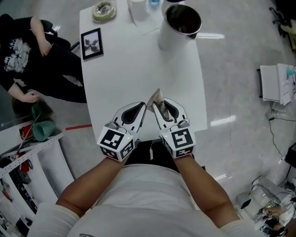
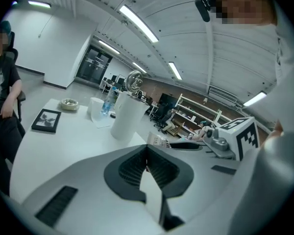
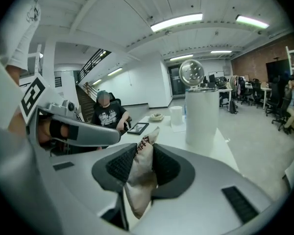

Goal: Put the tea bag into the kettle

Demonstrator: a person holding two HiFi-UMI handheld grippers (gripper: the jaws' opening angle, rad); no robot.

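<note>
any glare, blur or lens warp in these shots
Head view: sharp, with reflections glaring off the glossy floor. Left gripper view: heavy fisheye bend, black corners, bright ceiling lights. Right gripper view: same bend, with the tea bag and kettle evenly lit.

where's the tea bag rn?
Head view, centre: the tea bag is pinched in the right gripper over the near end of the table, well short of the kettle at the far end.

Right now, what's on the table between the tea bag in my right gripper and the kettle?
Nothing: in the head view the white table is bare from the tea bag in the right gripper up to the kettle.
</note>
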